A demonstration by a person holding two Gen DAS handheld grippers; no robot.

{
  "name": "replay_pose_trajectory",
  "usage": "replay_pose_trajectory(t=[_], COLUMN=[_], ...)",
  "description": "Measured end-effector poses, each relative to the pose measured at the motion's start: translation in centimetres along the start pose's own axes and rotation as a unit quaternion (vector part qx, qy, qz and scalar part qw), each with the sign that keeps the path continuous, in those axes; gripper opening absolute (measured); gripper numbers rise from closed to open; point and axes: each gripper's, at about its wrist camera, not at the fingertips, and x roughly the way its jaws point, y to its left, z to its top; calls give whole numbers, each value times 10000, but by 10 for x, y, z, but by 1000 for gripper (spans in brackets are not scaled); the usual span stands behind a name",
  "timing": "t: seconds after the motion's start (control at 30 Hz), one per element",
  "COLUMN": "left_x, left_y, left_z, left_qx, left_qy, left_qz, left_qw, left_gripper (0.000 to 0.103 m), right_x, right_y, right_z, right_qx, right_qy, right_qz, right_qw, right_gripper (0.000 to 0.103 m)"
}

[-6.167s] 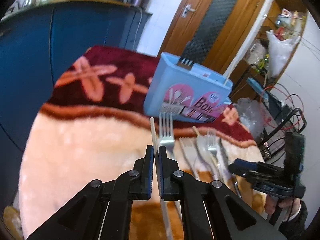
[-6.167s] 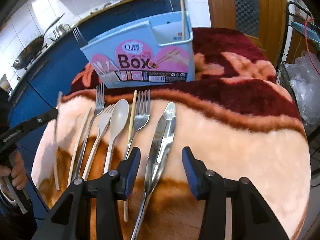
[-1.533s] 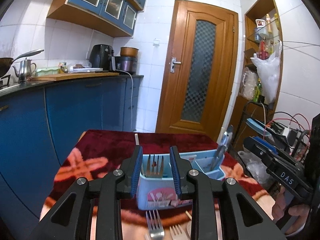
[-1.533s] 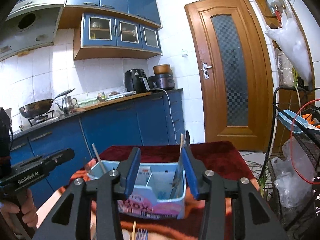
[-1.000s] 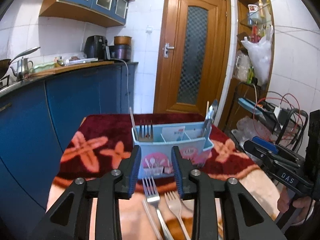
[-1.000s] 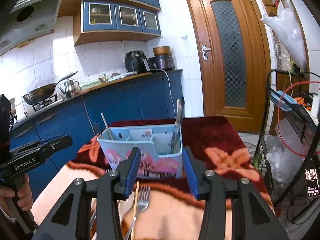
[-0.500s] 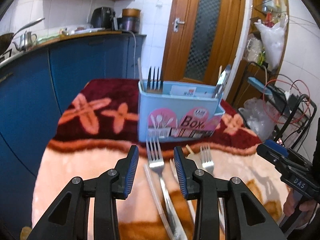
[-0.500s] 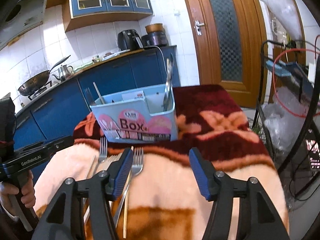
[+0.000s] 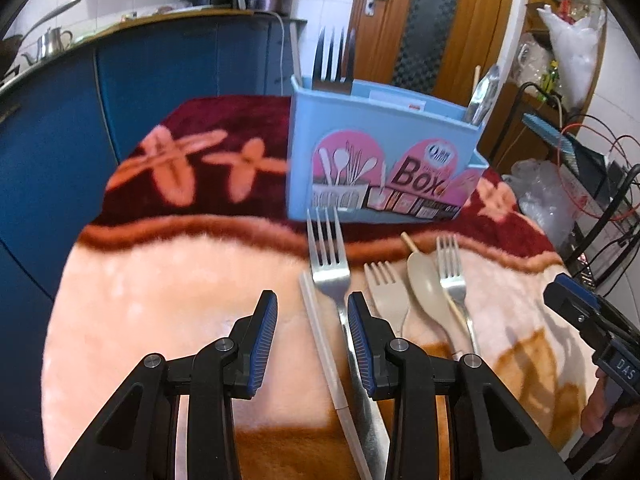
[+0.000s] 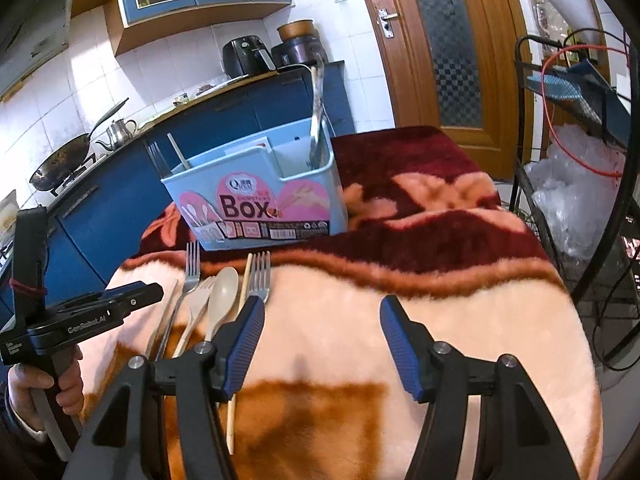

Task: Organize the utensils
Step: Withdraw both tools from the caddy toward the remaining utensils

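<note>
A light blue utensil box (image 9: 380, 160) stands on the blanket-covered table (image 9: 168, 288). In it are a metal fork (image 9: 332, 56) at the left and steel tongs (image 9: 482, 92) at the right. In front of it lie a white chopstick (image 9: 320, 332), a metal fork (image 9: 328, 264), a beige fork (image 9: 384, 284), a beige spoon (image 9: 424, 280) and a second metal fork (image 9: 450, 264). My left gripper (image 9: 312, 320) hovers open over the white chopstick and the first fork. My right gripper (image 10: 322, 316) is open over bare blanket, right of the second metal fork (image 10: 260, 272); nothing is between its fingers.
Blue kitchen cabinets (image 9: 180, 72) run behind the table and a wooden door (image 10: 440, 40) stands beyond it. A black wire rack (image 10: 580, 128) with cables and plastic bags is close on the right. A hand (image 10: 28, 384) holds the left gripper's handle.
Both grippers sank and tipped down towards the table. The right jaws widened. The tongs and the chopstick held earlier now stand in the box.
</note>
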Motion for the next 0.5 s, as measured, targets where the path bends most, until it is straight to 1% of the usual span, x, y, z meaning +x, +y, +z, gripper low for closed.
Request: replay_pose_trajectory(t=[0.2, 0.37, 0.5], left_x=[14, 15, 19], left_y=[4, 6, 3], left_z=[-3, 1, 6], left_qx=[-118, -137, 31], left_qy=[261, 278, 426], left_qz=[9, -96, -93], left_qw=[9996, 9995, 9990], left_gripper=[37, 37, 37], right_x=[6, 13, 16], right_y=[-5, -6, -6], right_z=[-4, -9, -12], right_qx=[90, 140, 157], right_qy=[121, 256, 315], right_qz=[16, 77, 84], right_qw=[9999, 9995, 9993], right_gripper=[64, 64, 64])
